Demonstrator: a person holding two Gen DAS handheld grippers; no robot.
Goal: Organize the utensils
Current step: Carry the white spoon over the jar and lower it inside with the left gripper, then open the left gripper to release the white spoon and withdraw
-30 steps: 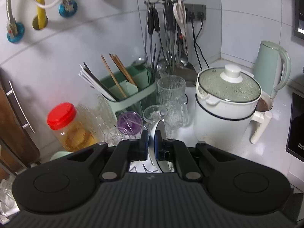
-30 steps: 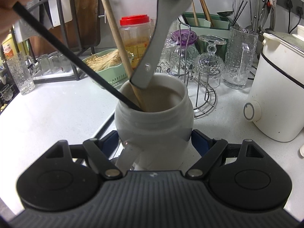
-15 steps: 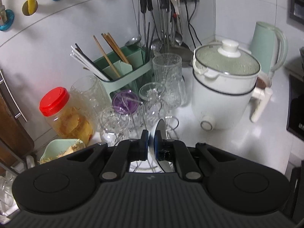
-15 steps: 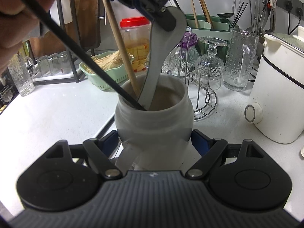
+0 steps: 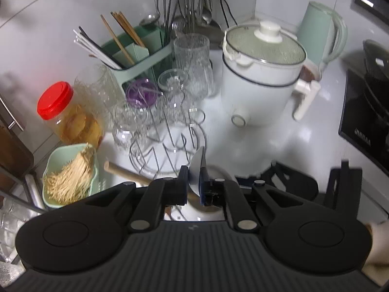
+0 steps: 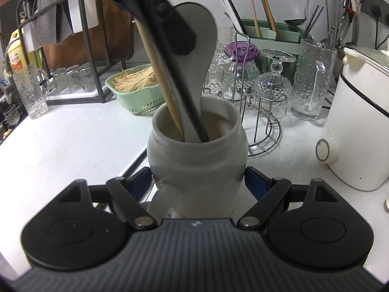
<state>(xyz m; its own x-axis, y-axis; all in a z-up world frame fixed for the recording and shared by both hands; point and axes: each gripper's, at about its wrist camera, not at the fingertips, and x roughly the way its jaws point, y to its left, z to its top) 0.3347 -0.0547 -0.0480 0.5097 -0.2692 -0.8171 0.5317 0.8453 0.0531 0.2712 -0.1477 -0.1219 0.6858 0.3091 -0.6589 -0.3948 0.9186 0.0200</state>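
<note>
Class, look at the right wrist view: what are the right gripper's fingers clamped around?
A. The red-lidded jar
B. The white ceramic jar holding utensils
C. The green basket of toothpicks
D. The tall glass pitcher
B: the right gripper has a finger on each side of the white ceramic jar, which holds a grey spatula and a wooden handle.
</note>
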